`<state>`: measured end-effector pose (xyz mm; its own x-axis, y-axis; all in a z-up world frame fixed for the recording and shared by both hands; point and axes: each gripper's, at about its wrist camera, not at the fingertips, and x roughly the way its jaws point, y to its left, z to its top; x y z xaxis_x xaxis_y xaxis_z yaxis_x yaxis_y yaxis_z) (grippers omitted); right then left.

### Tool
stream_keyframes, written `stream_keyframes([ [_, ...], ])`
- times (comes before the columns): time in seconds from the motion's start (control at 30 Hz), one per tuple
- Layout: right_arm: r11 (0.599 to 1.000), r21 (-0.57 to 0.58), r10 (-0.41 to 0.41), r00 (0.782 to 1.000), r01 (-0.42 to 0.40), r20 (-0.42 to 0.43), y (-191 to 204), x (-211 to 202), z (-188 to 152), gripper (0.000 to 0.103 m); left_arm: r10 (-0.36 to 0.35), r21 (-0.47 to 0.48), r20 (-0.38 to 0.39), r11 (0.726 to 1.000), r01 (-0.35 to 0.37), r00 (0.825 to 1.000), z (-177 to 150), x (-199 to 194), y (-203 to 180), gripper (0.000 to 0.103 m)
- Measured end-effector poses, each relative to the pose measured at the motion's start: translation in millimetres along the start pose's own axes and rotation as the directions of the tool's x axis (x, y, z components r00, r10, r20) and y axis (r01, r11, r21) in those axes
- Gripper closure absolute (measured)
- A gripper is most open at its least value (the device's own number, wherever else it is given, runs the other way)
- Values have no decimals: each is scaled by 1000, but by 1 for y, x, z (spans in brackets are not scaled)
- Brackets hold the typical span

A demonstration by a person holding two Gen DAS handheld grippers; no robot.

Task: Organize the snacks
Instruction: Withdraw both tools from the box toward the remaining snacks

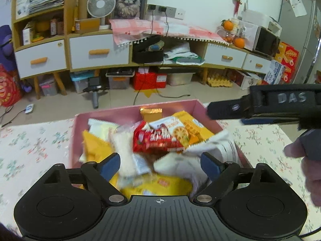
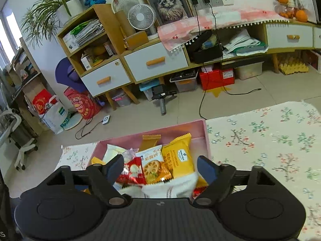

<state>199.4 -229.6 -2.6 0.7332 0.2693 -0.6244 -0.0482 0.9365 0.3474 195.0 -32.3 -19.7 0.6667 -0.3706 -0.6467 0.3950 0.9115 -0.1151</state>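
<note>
Both grippers tilt downward over a pink box (image 1: 197, 105) that sits at the far edge of the surface (image 1: 36, 140), on a floral cloth. The left gripper (image 1: 160, 162) hangs above the near half of the box, its two blue-padded fingers (image 1: 111, 165) spread wide and pinching nothing; blurred packets lie below the gap. The right gripper (image 2: 160, 167) hovers just beside it over the same box, its fingers (image 2: 206, 169) likewise spread and empty. In the left view the right gripper's black body reaches in from the right edge, with the person's hand (image 1: 307, 160) wrapped on its handle.

The snacks are piled loosely in the box and overlap, so the total cannot be counted. Distinct on top are one red packet (image 1: 156, 138), one cracker packet (image 2: 153, 165) showing a round biscuit, one yellow packet (image 2: 179, 155), and one gold-topped packet (image 2: 150, 140) against the far wall.
</note>
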Motion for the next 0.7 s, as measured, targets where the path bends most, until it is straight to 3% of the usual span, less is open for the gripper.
stream_keyframes([
  [0.07, 1000, -4, -18, 1000, 18, 5, -1, -13, -4, 35, 27, -5, 1, 1000, -27, 1000, -6, -13, -2, 7],
  [0.13, 999, -10, -33, 999, 33, -10, -2, -22, -7, 32, 52, -22, -18, 998, -52, 998, -13, -24, -4, 5],
  [0.47, 987, -87, -143, 988, 138, -55, -2, -56, -47, 27, 83, -80, -106, 993, -91, 991, -52, -59, -7, 5],
  [0.7, 974, -131, -182, 983, 185, 36, -9, -73, -85, 26, 100, -81, -89, 991, -107, 991, -80, -67, -4, 5],
])
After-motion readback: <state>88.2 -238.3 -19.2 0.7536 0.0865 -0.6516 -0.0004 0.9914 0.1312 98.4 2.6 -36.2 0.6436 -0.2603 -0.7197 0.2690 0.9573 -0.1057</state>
